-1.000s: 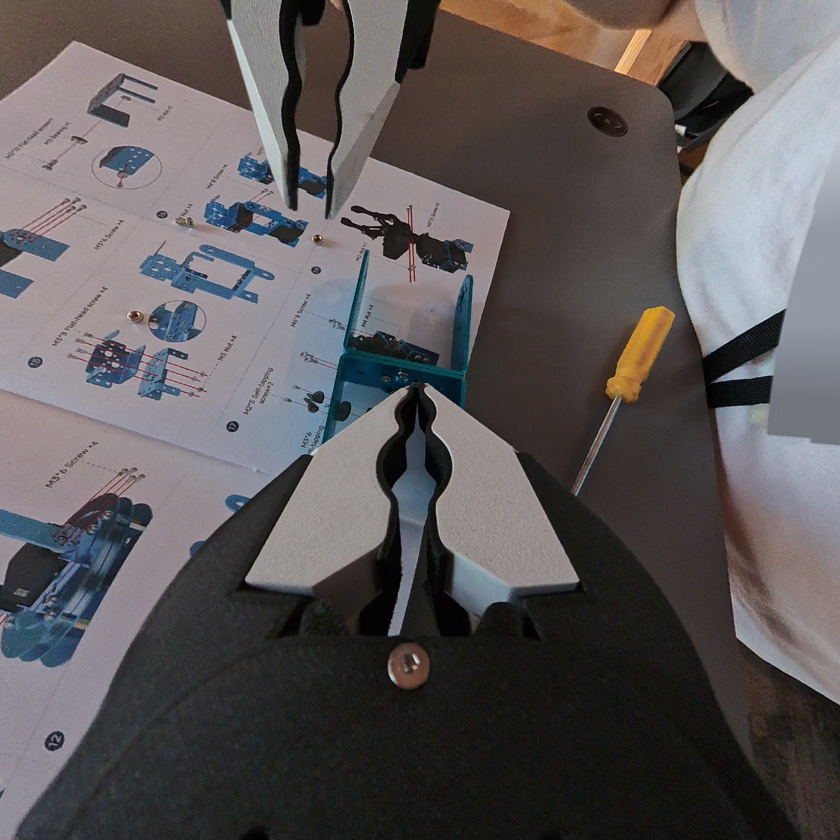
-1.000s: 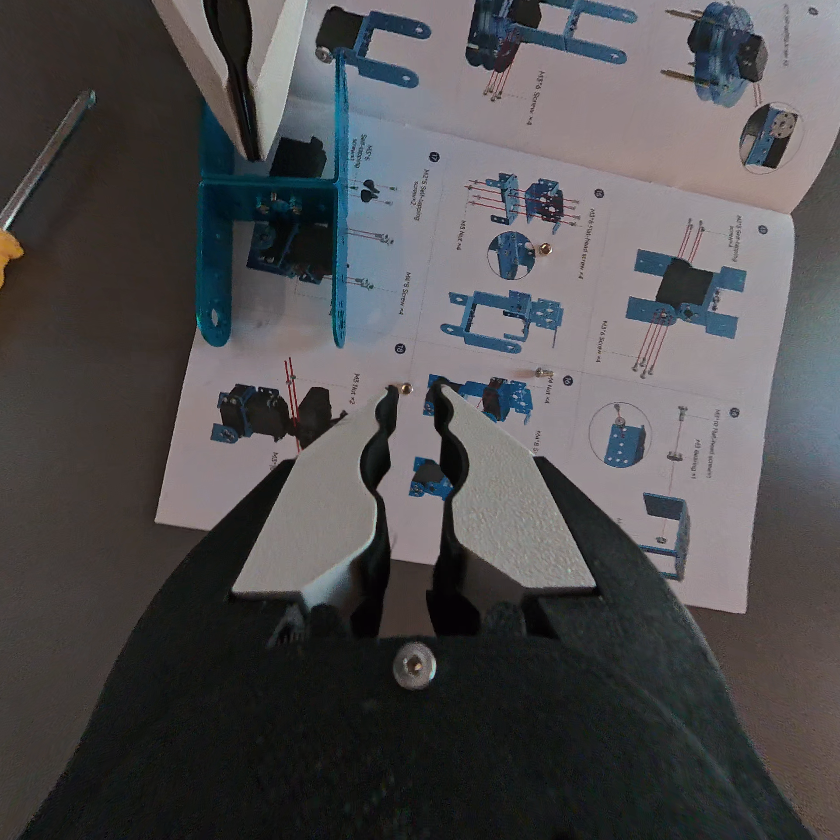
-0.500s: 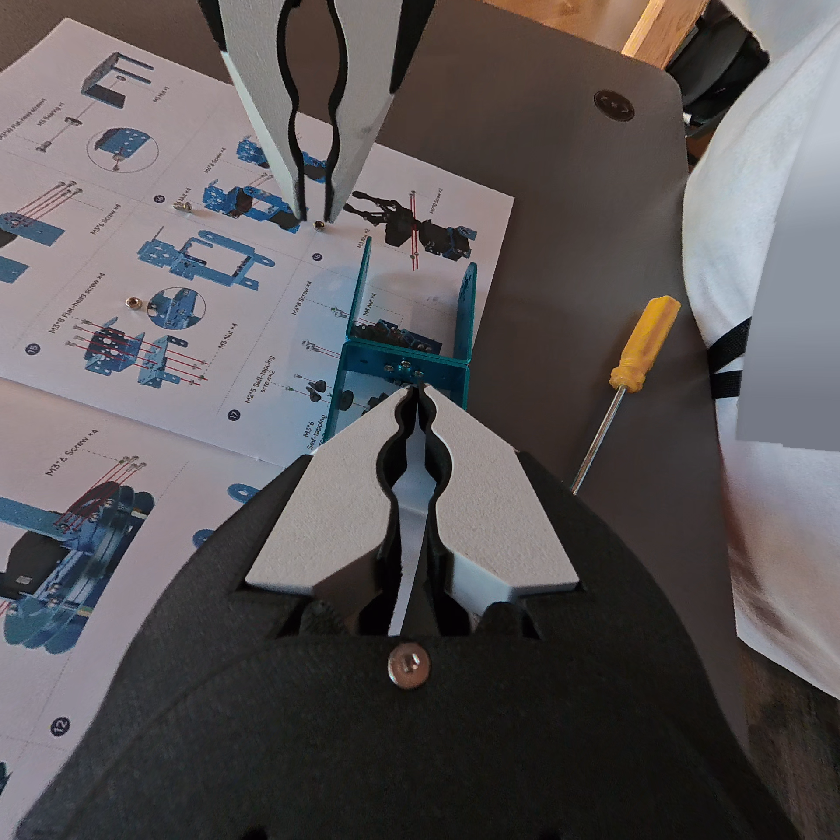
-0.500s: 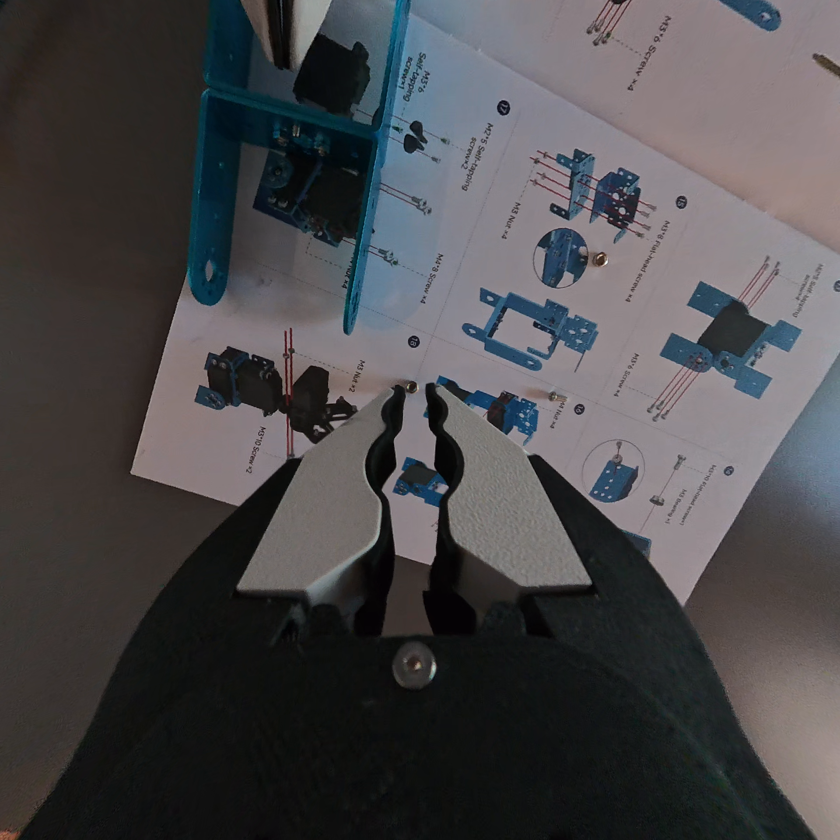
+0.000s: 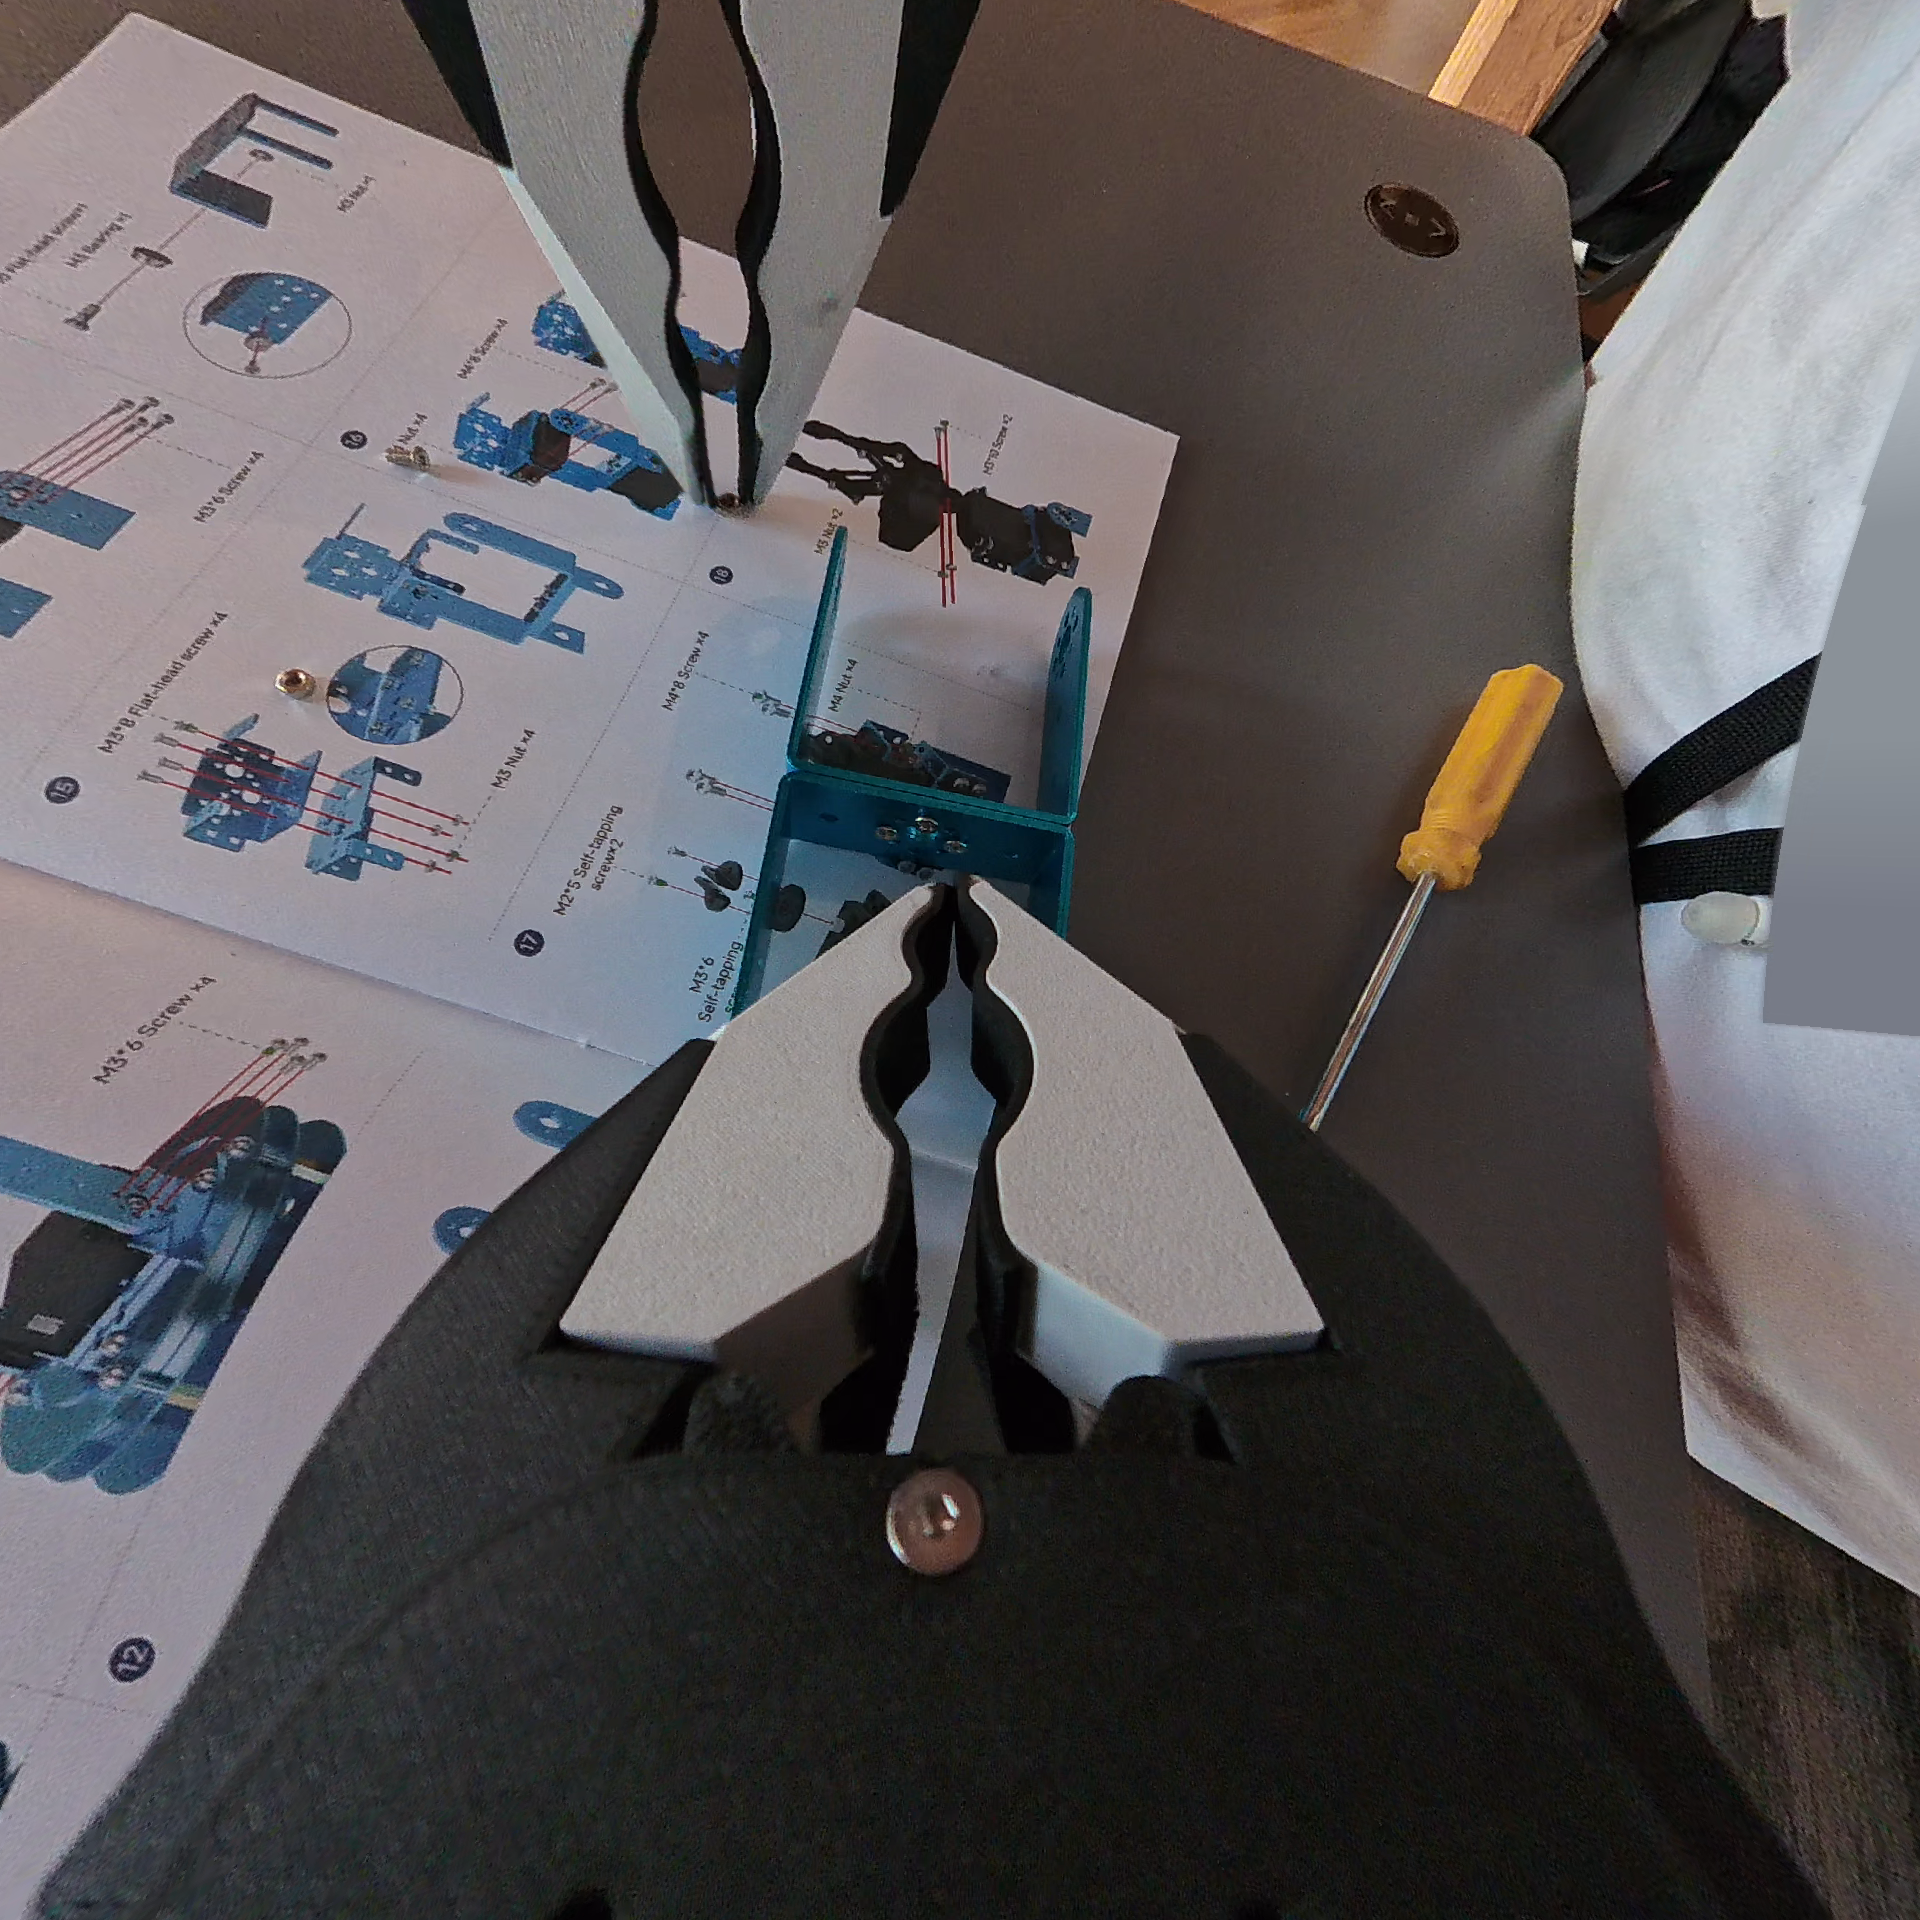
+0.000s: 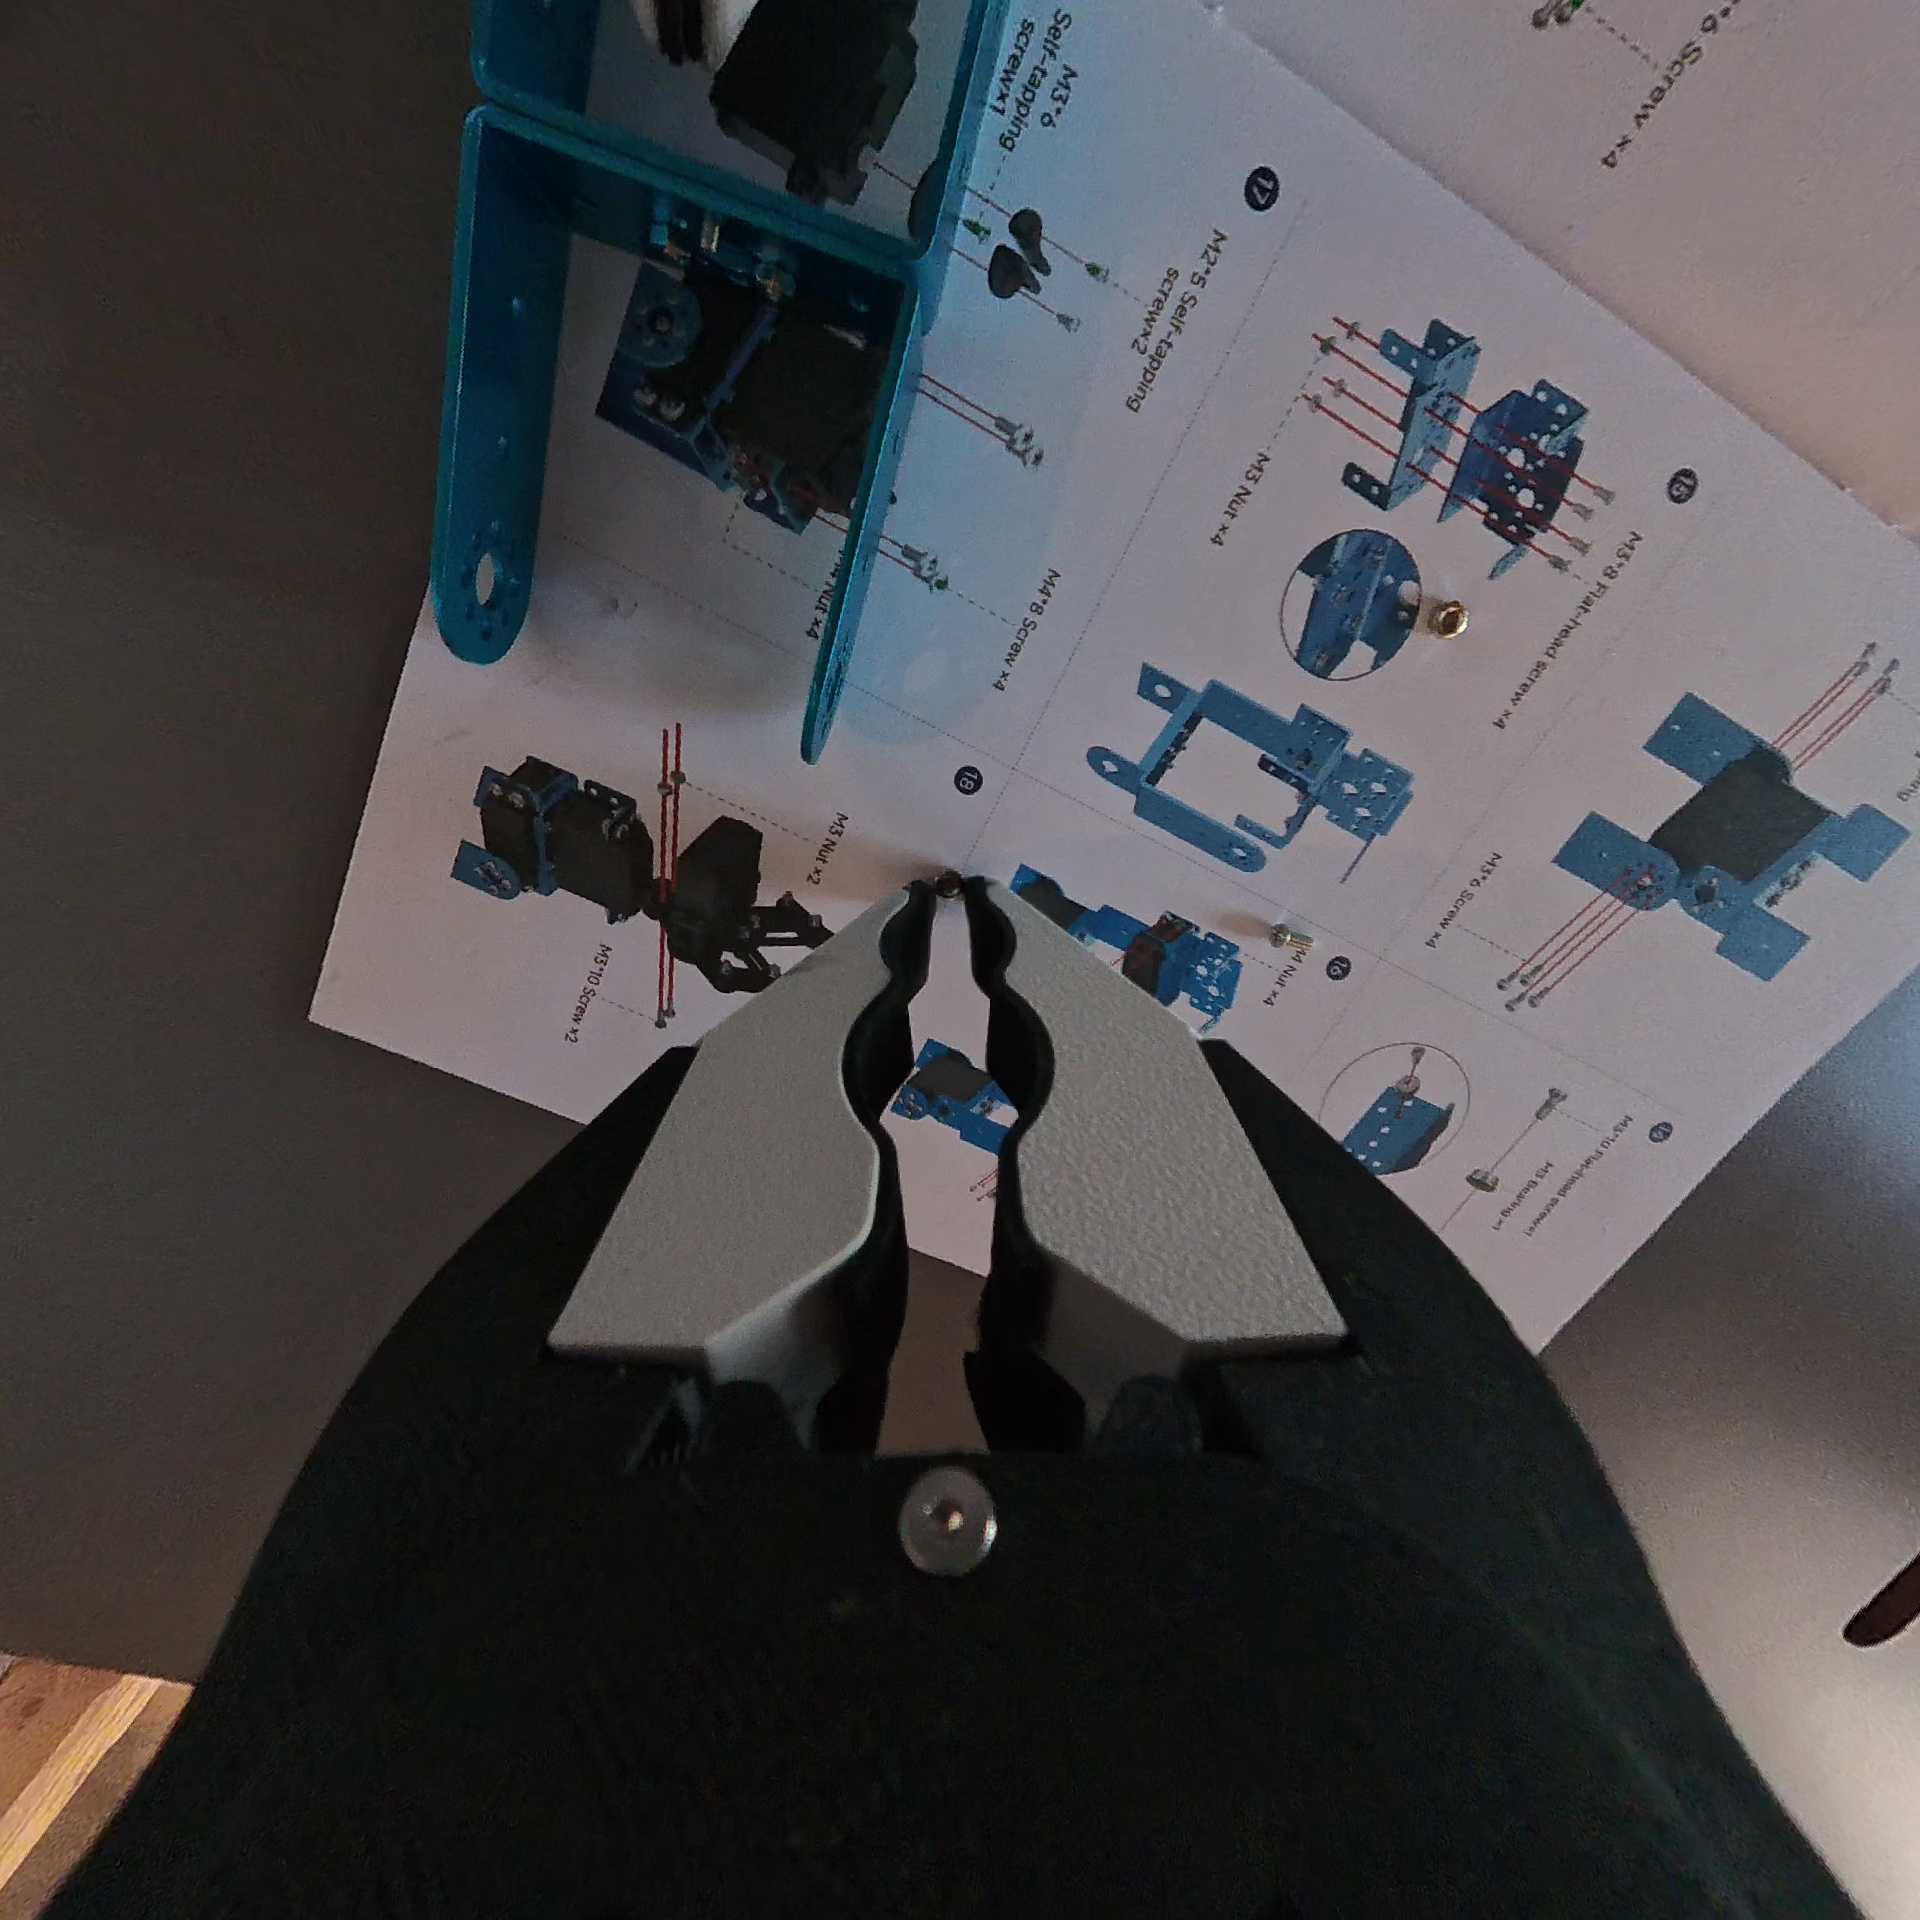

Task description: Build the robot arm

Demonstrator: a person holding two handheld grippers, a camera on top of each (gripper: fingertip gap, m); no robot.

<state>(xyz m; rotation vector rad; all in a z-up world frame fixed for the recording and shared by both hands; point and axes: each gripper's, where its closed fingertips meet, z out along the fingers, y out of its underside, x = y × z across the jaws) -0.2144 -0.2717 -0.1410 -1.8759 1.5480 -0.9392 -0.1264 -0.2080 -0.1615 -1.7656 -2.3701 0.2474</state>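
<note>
Between right claw [image 6: 945,885] tips, half-hidden nut [image 6: 948,883].

Right gripper [image 6: 943,885] has descended from above the instruction sheet [image 6: 1143,644] until its tips rest on the paper; its fingers, formerly spread, have narrowed to flank a small brass nut [image 6: 948,884] lying beyond the open end of the blue bracket [image 6: 488,436]. In the left wrist view the same gripper [image 5: 729,497] appears lower and nearer that nut [image 5: 729,502].
</note>
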